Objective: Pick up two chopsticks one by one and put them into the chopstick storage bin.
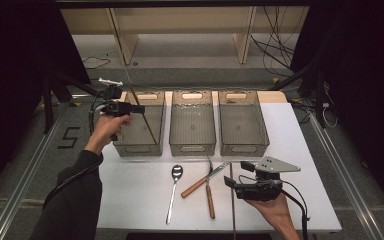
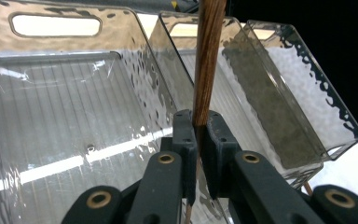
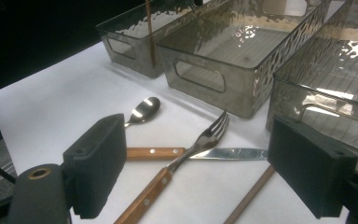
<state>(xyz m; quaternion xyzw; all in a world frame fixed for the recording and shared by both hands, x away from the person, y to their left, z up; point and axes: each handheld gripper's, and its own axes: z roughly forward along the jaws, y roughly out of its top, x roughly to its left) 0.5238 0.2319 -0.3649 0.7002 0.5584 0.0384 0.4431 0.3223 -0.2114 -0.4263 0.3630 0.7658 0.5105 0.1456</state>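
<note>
Black left gripper [image 2: 198, 140] pinches our slim brown wooden chopstick [image 2: 207, 60] above the clear ribbed bin [image 2: 74, 116]; right gripper [image 3: 205, 172] gapes empty. Off-centre hold may let it swing and miss.

Your high view looks from above your side, forward and down on the whole counter [image 1: 130, 195]. The left gripper view sits very close, looking along its jaws into the left bin [image 2: 65, 116]. The right gripper view sits low and near the counter [image 3: 51, 107], looking across the fork [image 3: 200, 140] toward the three bins. All three views share the left bin [image 1: 137, 132] [image 3: 130, 37].
</note>
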